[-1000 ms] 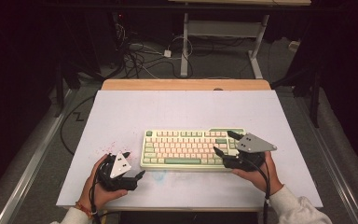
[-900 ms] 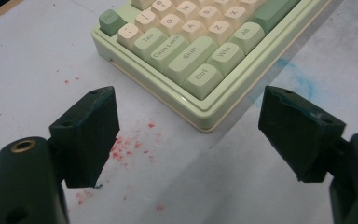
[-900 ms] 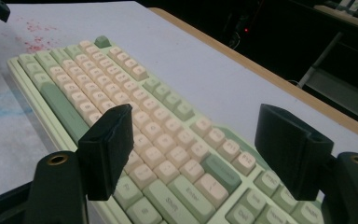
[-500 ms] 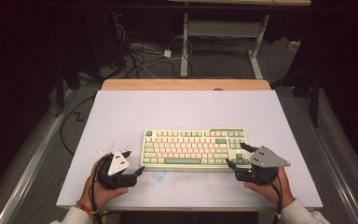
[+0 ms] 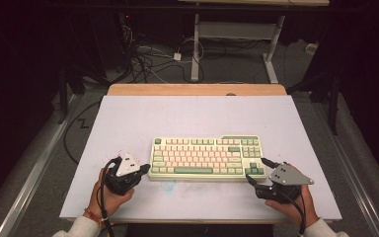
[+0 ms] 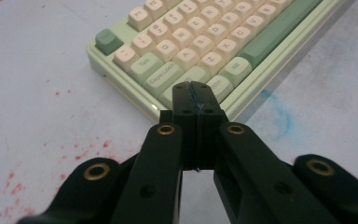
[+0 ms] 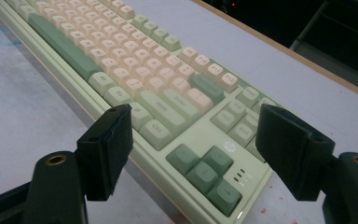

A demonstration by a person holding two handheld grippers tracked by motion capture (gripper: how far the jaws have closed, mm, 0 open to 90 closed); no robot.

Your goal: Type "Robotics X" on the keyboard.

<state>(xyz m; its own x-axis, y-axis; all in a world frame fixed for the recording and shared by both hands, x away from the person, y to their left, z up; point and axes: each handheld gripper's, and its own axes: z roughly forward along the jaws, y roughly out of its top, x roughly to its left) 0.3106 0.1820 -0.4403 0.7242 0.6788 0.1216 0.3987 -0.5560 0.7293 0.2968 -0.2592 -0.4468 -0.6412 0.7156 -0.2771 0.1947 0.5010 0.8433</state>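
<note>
Pale green and cream, the keyboard lies near the desk's front edge, midway between its sides. Your left gripper has just pressed its jaws together, empty, at the keyboard's near left corner. Your right gripper stands spread around its near right corner, not touching.

The keyboard keys read "Tab", "Caps Lock" and "Alt", with letters Q, A and Z. Its right keys read "Shift" and "Ctrl". A small round logo sits above the arrow keys, too blurred to read.
</note>
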